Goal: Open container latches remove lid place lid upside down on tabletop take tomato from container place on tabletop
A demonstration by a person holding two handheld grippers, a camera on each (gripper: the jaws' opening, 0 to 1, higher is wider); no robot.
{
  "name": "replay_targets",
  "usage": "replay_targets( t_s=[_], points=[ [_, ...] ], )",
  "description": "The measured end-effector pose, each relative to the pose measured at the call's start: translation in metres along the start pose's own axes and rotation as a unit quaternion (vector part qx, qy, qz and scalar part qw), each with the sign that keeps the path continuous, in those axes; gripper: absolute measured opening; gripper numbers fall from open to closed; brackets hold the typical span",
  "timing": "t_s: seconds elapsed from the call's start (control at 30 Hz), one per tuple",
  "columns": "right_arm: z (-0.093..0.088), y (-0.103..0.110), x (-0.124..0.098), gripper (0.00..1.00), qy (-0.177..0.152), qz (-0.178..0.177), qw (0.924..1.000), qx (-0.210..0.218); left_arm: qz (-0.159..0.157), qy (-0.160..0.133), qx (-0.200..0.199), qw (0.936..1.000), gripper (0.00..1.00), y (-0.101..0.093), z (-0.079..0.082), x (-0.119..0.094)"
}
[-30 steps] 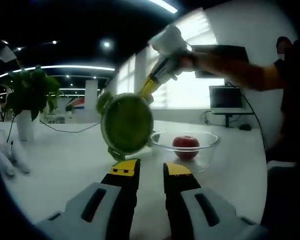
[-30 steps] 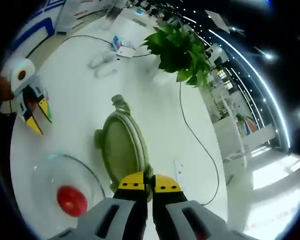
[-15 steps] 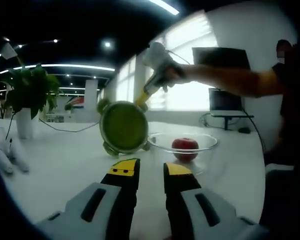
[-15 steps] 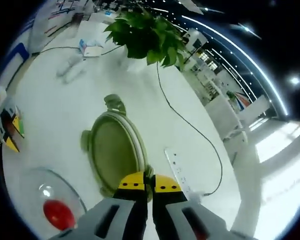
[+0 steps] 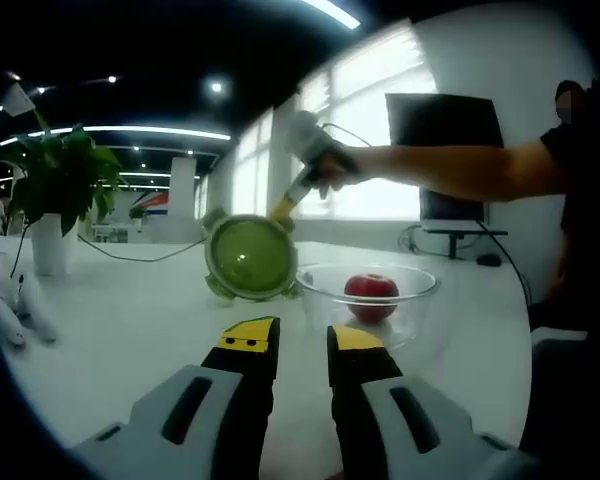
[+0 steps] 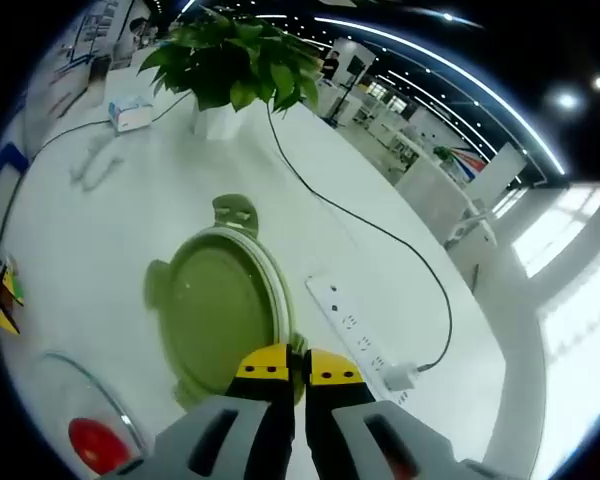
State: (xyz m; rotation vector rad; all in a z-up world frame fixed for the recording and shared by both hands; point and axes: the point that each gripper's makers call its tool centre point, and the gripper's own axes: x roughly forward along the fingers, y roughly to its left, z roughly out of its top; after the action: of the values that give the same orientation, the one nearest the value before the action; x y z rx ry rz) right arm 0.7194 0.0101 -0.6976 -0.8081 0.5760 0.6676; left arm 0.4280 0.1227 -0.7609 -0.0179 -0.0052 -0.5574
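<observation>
A round green lid (image 5: 245, 258) with latch tabs hangs tilted just over the white tabletop (image 5: 130, 330), left of a clear glass bowl (image 5: 420, 277). A red tomato (image 5: 371, 296) lies in the bowl. My right gripper (image 5: 284, 206), held by a person's hand, is shut on the lid's upper rim. In the right gripper view the right gripper (image 6: 300, 365) pinches the rim of the lid (image 6: 215, 315), and the tomato (image 6: 98, 445) sits in the bowl (image 6: 80, 372) at the lower left. My left gripper (image 5: 302, 340) hovers open in front of the bowl, nothing between its jaws.
A potted plant (image 5: 60, 190) stands at the far left of the table, also seen as the plant (image 6: 230, 65). A white power strip (image 6: 355, 325) with a black cable lies just beyond the lid. A dark monitor (image 5: 445, 120) stands behind the person's arm.
The right gripper has carried the lid down towards the tabletop and laid it flatter, left of the bowl. The left gripper, bowl and tomato have stayed in place.
</observation>
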Motion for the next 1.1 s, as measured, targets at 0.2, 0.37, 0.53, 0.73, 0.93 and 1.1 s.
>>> replay_targets(
  t_s=[0.2,0.37,0.53,0.73,0.93,1.1],
  points=[
    [-0.008,-0.007,0.012,0.0,0.009,-0.01,0.9999,0.008,-0.001,-0.001,0.0,1.0,0.21,-0.001,0.001,0.0],
    [-0.017,-0.014,0.019,0.0,0.013,-0.026,0.9994,0.019,-0.001,0.0,0.0,1.0,0.21,-0.001,0.0,0.0],
    [-0.027,-0.02,0.033,0.0,0.027,-0.036,0.9987,0.024,0.0,0.002,0.004,1.0,0.21,-0.001,-0.001,0.0],
    [-0.041,-0.022,0.047,0.0,0.038,-0.039,0.9978,0.037,0.001,0.002,0.001,1.0,0.21,0.0,-0.001,0.001],
    [-0.05,-0.023,0.055,0.0,0.047,-0.043,0.9972,0.039,0.0,0.002,-0.001,1.0,0.21,-0.001,0.0,0.001],
    [-0.061,-0.021,0.064,0.0,0.054,-0.044,0.9963,0.05,0.001,0.002,0.0,1.0,0.21,0.0,-0.001,0.001]
  ],
)
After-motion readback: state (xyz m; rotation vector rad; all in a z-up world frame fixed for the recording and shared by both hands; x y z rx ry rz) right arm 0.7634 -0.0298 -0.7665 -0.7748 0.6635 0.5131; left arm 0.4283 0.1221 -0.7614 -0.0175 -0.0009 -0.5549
